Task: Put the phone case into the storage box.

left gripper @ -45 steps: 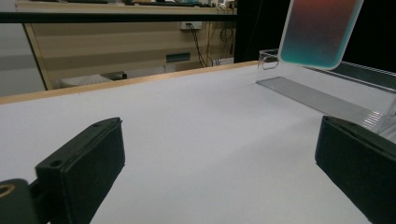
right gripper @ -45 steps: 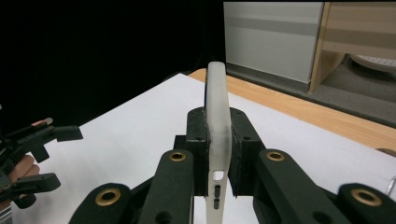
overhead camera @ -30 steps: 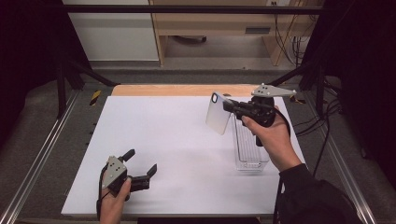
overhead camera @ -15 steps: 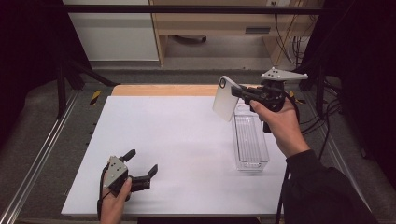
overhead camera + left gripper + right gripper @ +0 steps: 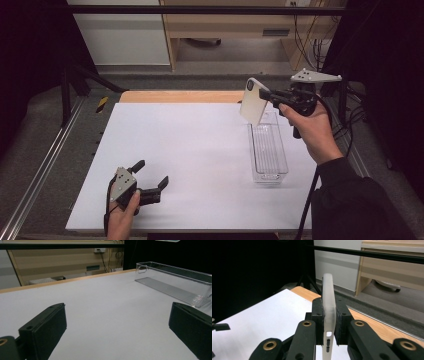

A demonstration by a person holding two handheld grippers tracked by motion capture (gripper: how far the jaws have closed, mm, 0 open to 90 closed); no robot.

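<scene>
High view: right gripper (image 5: 264, 93) is clamped on a white phone case (image 5: 252, 102), held in the air over the far end of the clear plastic bin (image 5: 268, 150). The case is tilted, camera-hole corner up, and is not touching the bin. My read is that the pick is done and the placement is left; I can't tell whether the case is headed into the bin or away from it. The bin looks empty and sits on the right side of the white table (image 5: 190, 150). Left gripper (image 5: 150, 180) rests low at the near left, jaws wide, holding nothing, well apart from the bin.

Left gripper view: both pads (image 5: 47, 327) are spread over bare table with nothing between them. The bin (image 5: 172, 282) lies to the far right, open top, ribbed floor, no contents visible.

Right gripper view: jaws are narrow, pinching the case (image 5: 329, 305) edge-on near its button cutouts, so the grip looks square. Table below at left, wooden desk (image 5: 387, 267) beyond.

Obstacles: nothing lies on the sheet between case and bin. The bin's thin walls are the only thing to clip on the way down.
</scene>
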